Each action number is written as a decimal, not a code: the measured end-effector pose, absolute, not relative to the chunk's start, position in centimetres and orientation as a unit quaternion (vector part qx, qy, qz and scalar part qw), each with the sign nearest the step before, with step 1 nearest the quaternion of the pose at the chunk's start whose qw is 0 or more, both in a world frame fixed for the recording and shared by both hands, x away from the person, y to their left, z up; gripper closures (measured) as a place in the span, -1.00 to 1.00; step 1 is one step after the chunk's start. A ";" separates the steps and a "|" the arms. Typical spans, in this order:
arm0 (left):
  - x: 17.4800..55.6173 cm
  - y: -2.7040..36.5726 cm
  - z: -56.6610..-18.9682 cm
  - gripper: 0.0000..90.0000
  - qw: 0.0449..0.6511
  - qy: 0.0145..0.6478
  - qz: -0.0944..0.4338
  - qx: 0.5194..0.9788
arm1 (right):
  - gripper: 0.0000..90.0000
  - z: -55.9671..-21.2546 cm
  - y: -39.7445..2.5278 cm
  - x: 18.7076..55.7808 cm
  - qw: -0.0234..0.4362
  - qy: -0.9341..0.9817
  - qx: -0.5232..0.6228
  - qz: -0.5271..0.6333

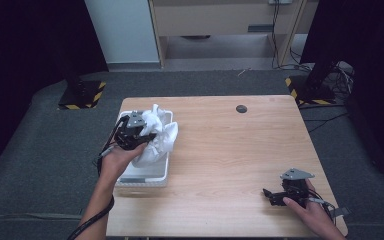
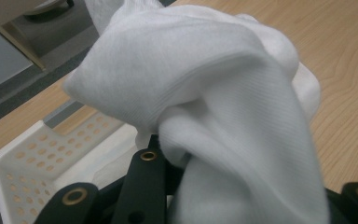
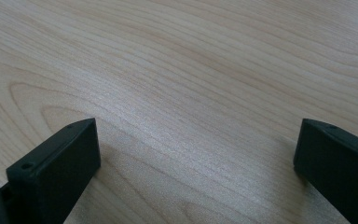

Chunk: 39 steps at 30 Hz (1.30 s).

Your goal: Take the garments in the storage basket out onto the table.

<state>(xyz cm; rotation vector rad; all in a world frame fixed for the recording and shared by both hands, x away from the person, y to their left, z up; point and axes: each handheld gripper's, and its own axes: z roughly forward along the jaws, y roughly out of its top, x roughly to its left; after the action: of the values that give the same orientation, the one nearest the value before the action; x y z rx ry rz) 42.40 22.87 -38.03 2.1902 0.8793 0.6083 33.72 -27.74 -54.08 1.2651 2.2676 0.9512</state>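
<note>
A crumpled white cloth [image 1: 158, 136] hangs over a white perforated basket [image 1: 145, 175] at the table's left side. My left gripper [image 1: 139, 136] is shut on the cloth, holding it above the basket. In the left gripper view the white cloth [image 2: 223, 107] bunches between the black jaws, and the basket [image 2: 32, 163] with its holed wall lies below at the left. My right gripper [image 1: 272, 196] rests low near the table's front right corner. Its jaws stand wide apart over bare wood [image 3: 196, 93], with nothing between them.
The light wooden table [image 1: 230, 150] has a small dark round cap [image 1: 241, 108] near its far edge. Grey carpet surrounds the table. Black stands with yellow-striped bases [image 1: 82, 95] sit beyond the far corners, and a wooden cabinet [image 1: 220, 20] stands behind.
</note>
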 end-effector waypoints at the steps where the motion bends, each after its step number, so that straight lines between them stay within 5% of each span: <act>1: 42.4 22.8 -38.0 0.62 0.345 0.338 0.234 0.844 | -0.99 -54.1 -27.7 33.7 0.187 0.806 0.449 0.338; 39: 41.4 19.9 -36.4 0.63 0.359 0.308 0.221 0.853 | -0.99 -54.1 -27.7 33.7 0.187 0.806 0.449 0.338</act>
<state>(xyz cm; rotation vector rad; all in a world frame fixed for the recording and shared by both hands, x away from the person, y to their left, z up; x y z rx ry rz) 41.39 19.87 -36.38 2.1996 0.7933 0.5692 33.72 -27.75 -54.08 1.2633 2.2677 0.9512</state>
